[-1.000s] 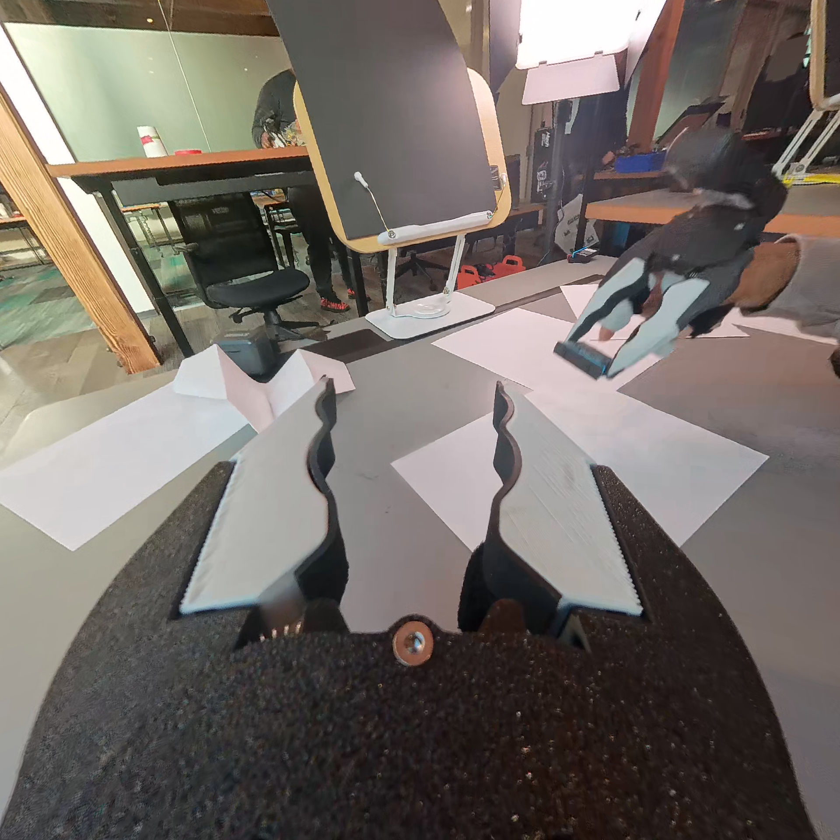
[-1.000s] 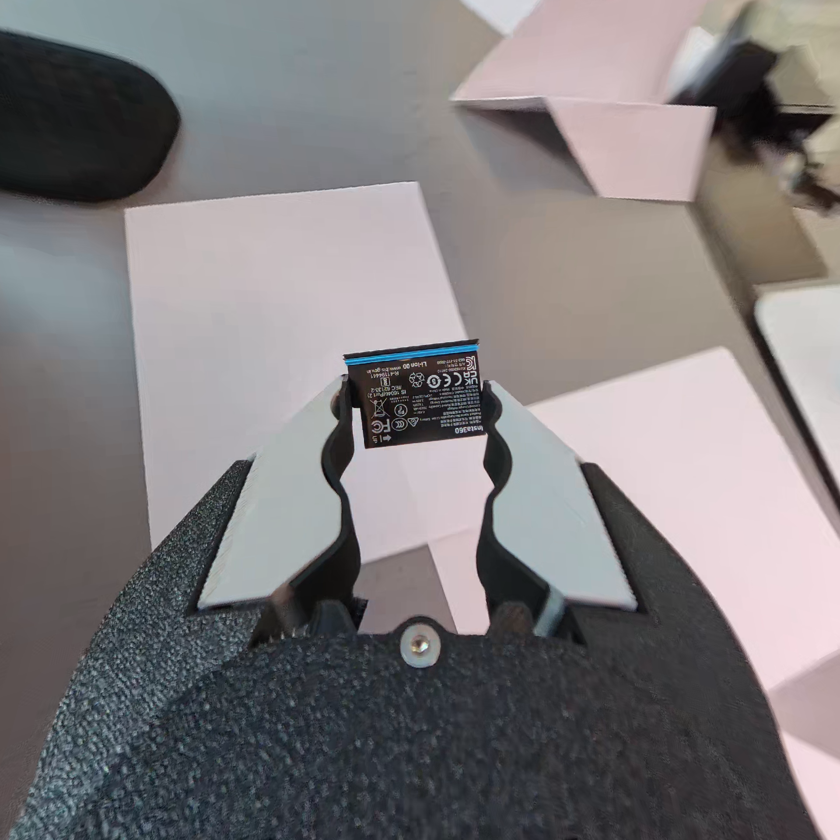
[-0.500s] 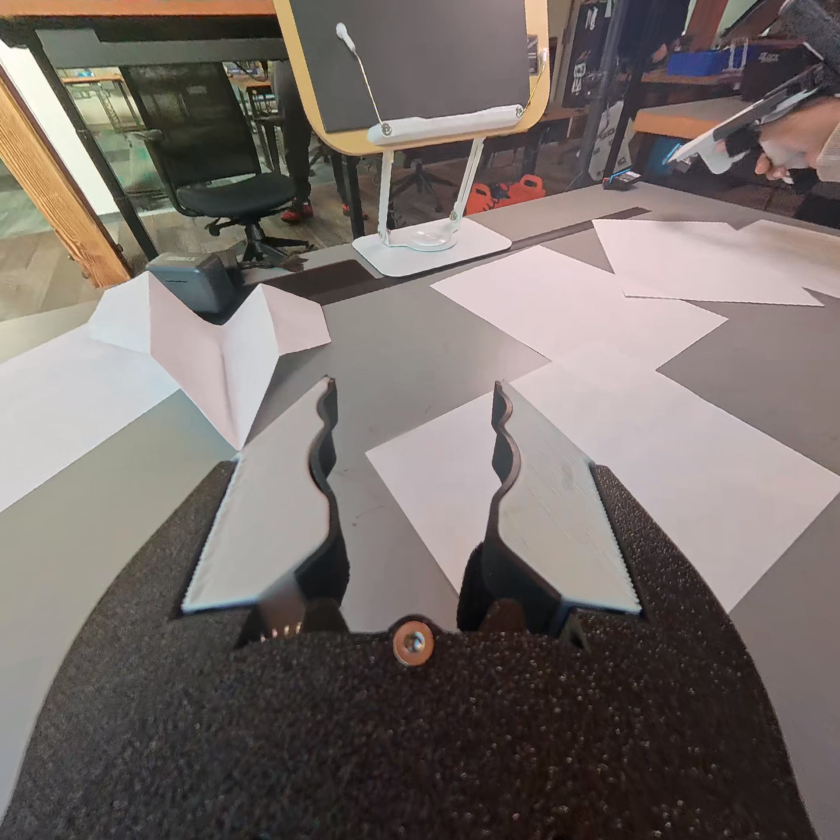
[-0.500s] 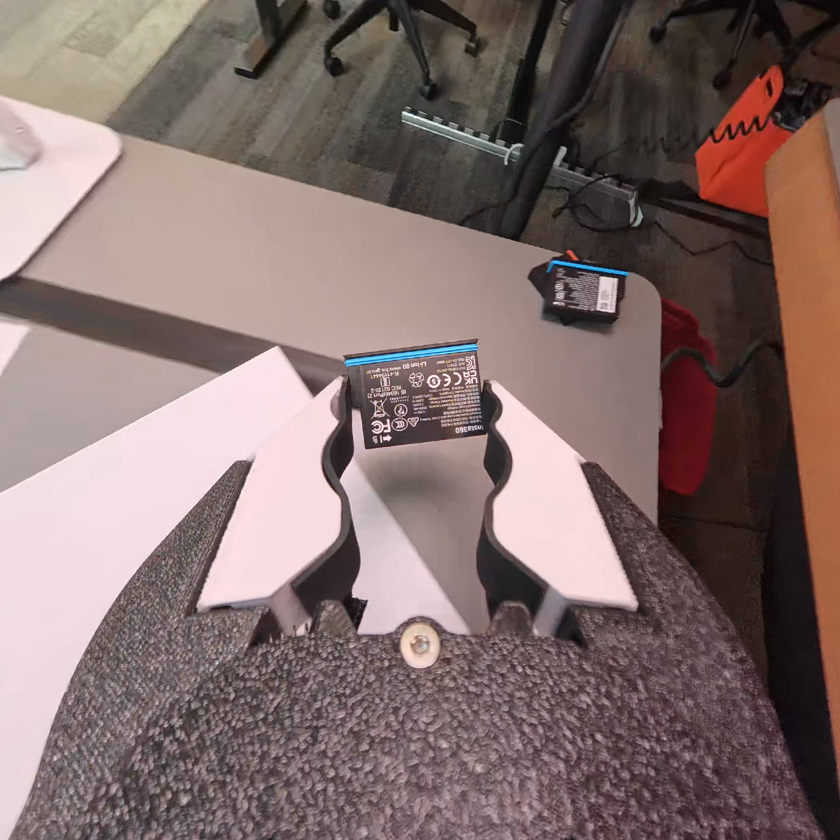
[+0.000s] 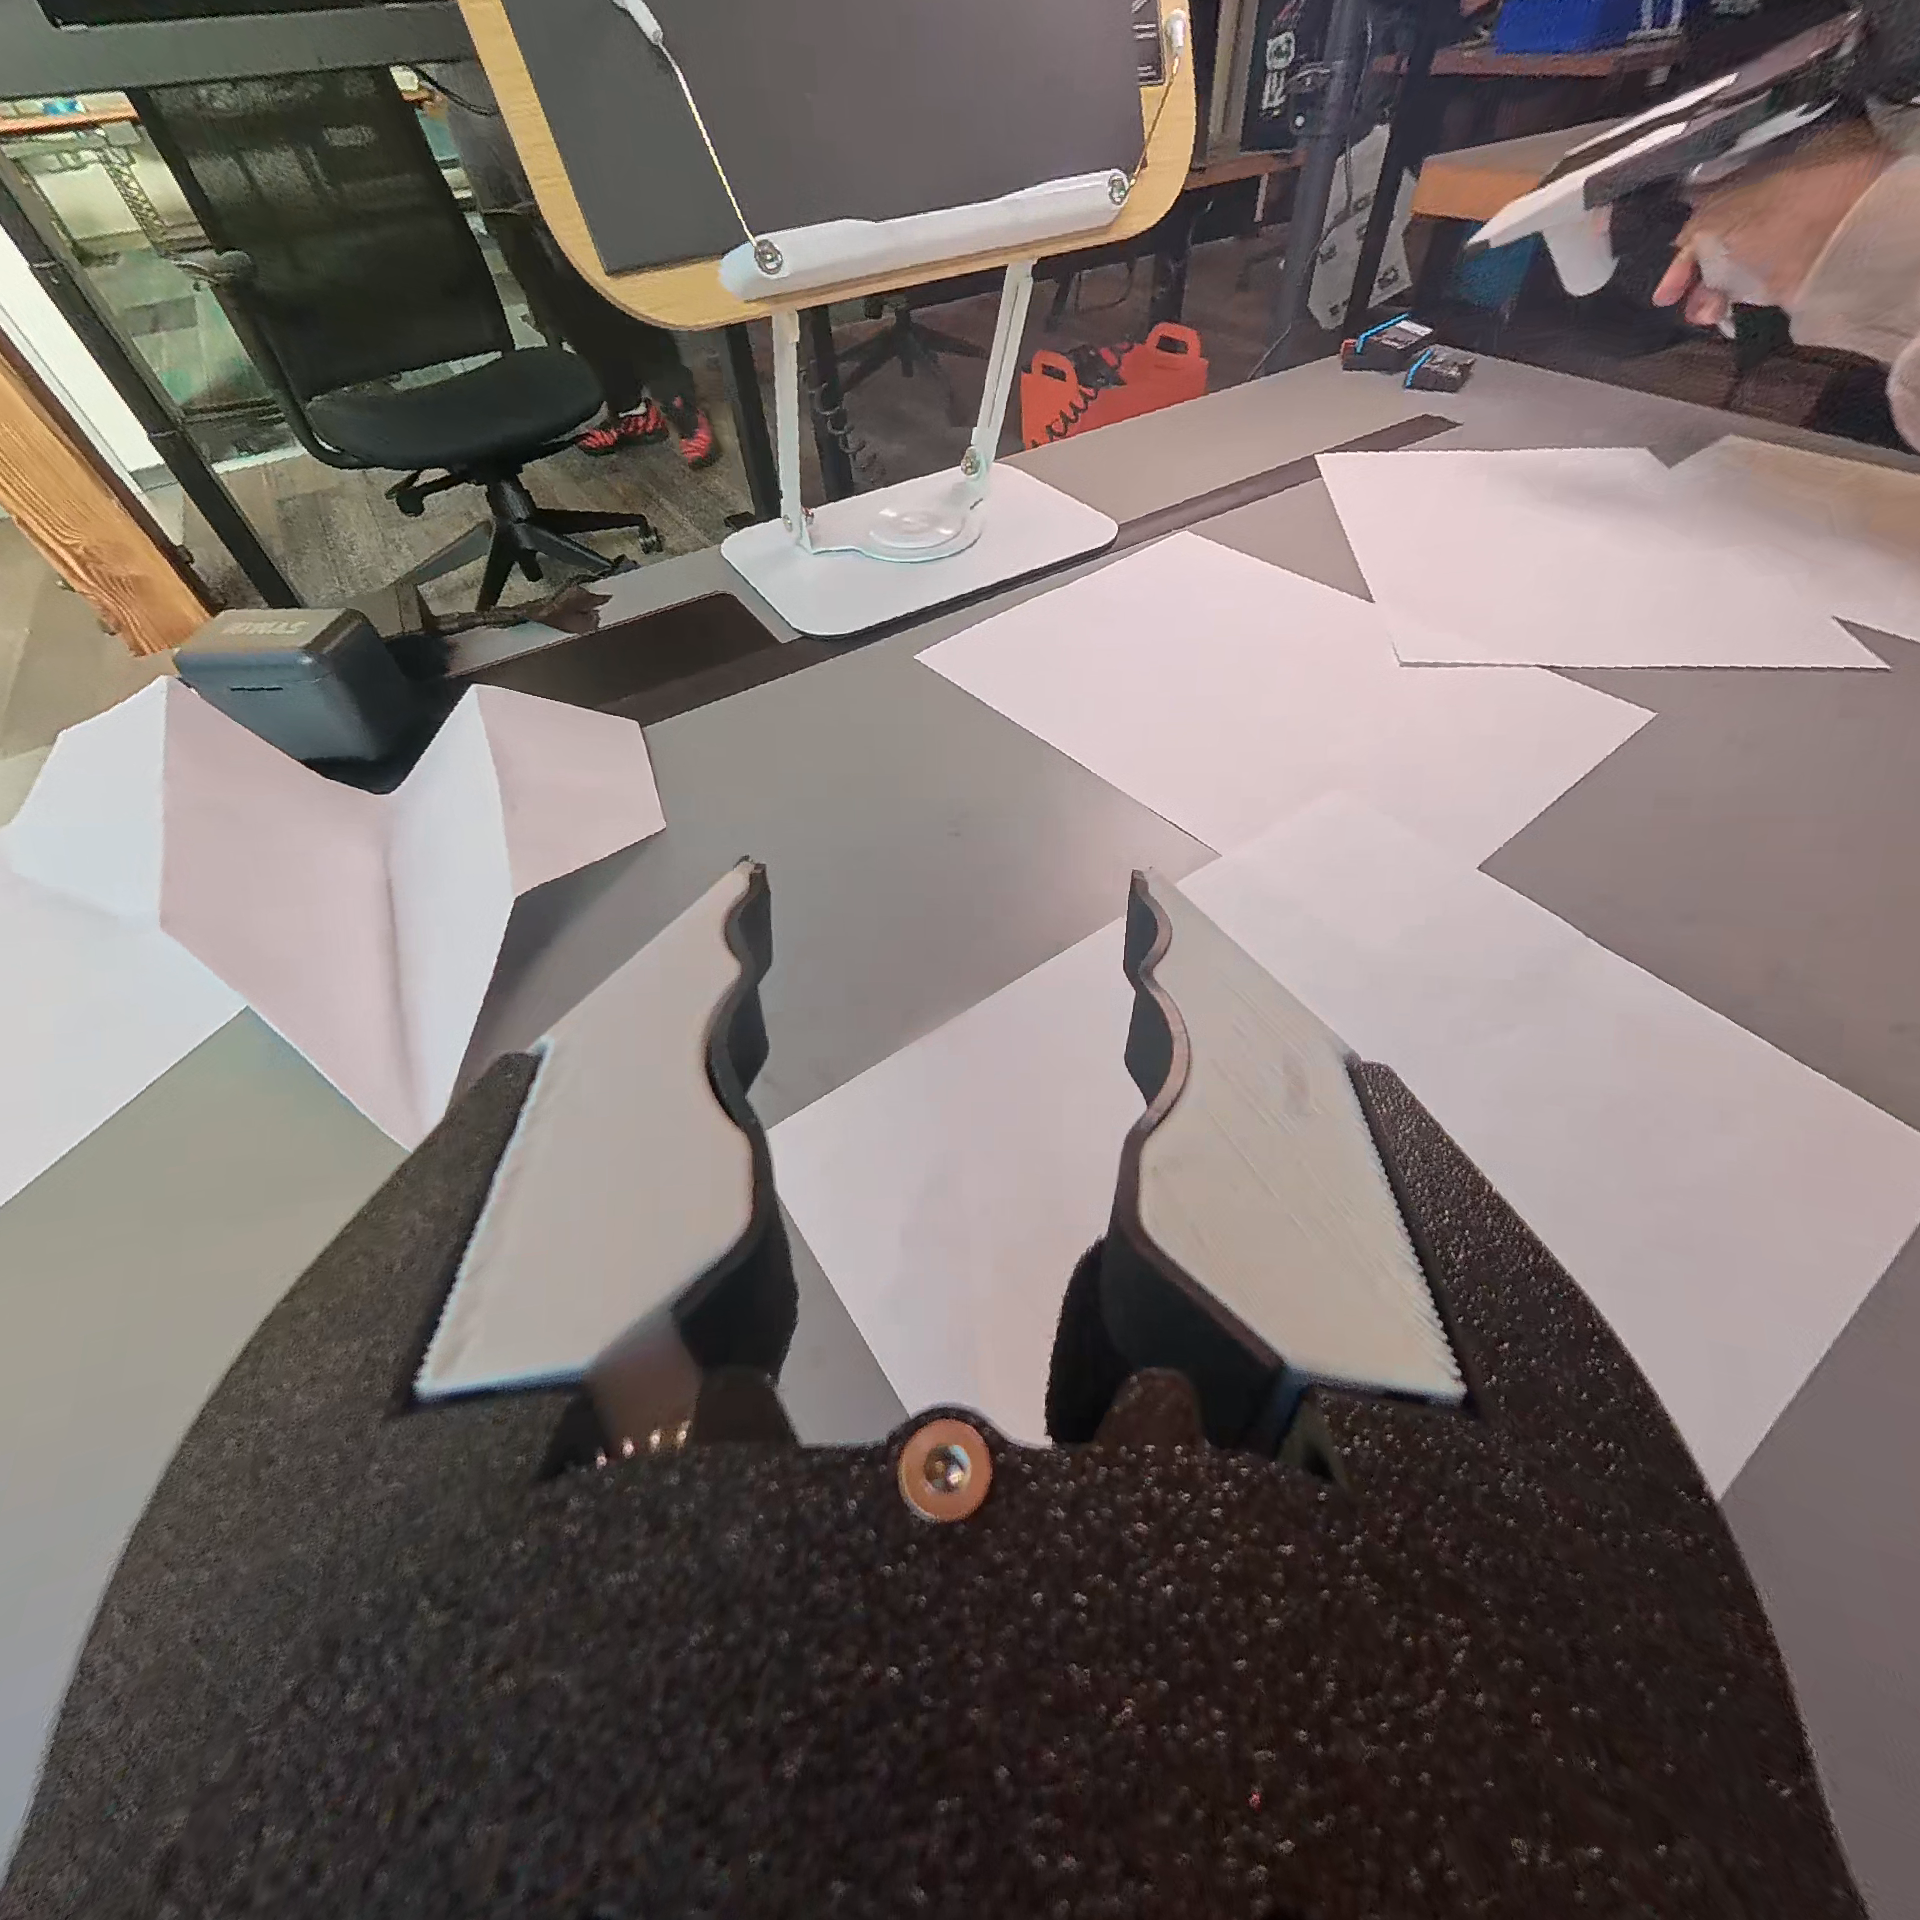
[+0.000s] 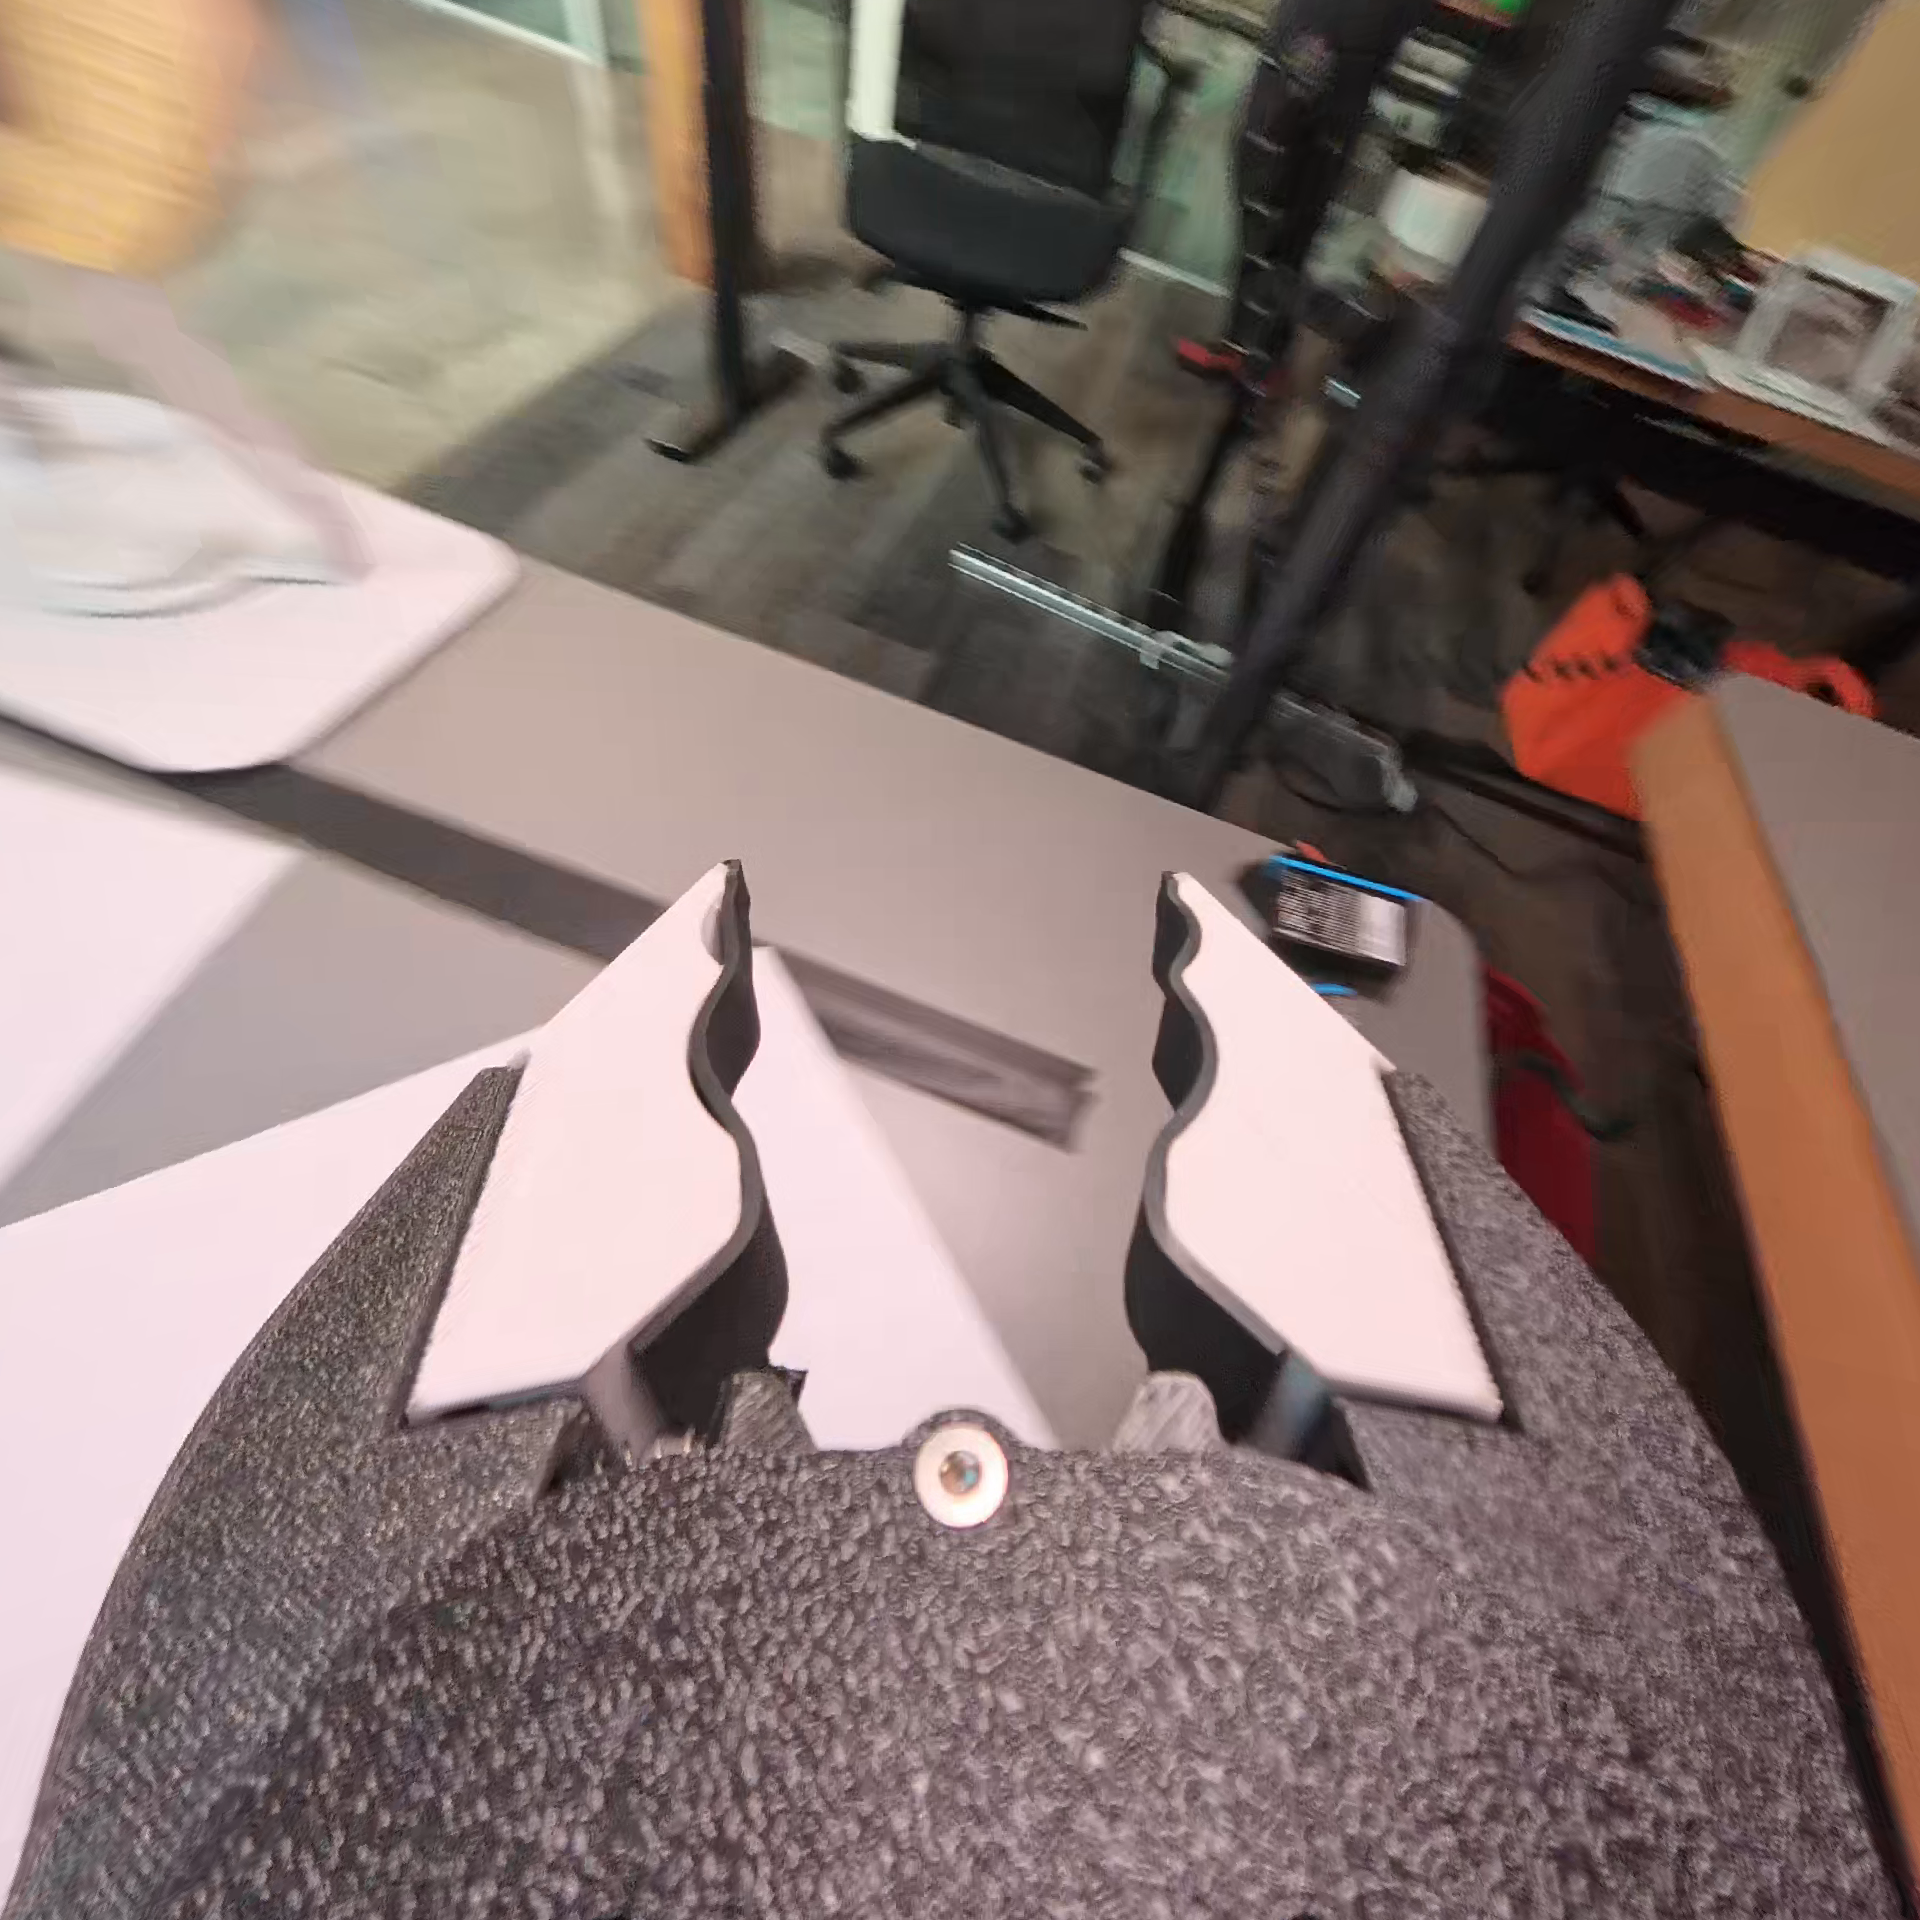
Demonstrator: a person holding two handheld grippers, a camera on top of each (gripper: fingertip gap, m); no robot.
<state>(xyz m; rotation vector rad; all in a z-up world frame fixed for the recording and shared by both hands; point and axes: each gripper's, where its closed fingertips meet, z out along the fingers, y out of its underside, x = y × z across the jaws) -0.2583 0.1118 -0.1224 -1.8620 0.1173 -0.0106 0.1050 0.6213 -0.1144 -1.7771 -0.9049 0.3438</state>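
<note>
My left gripper (image 5: 945, 878) is open and empty, held low over the grey table (image 5: 914, 810) above a white paper sheet (image 5: 1039, 1143). My right gripper (image 6: 953, 878) is open and empty, near the table's far right corner. A black battery with a blue edge (image 6: 1340, 920) lies on that corner just right of my right fingertips; a second one is partly hidden behind the right finger. In the left wrist view two batteries (image 5: 1403, 348) lie at the far table edge, with the right gripper (image 5: 1548, 223), held by a hand, above them.
Several white sheets (image 5: 1278, 707) lie on the table. A folded sheet (image 5: 343, 852) and a black box (image 5: 296, 686) are at the left. A board on a white stand (image 5: 914, 551) is at the far edge. A wooden tabletop (image 6: 1787, 1039) borders the right; office chairs stand beyond.
My right gripper held a battery in both earlier frames; now its jaws are wide apart and empty, and a second battery lies at the table corner. My left gripper stayed open and tilted slightly down.
</note>
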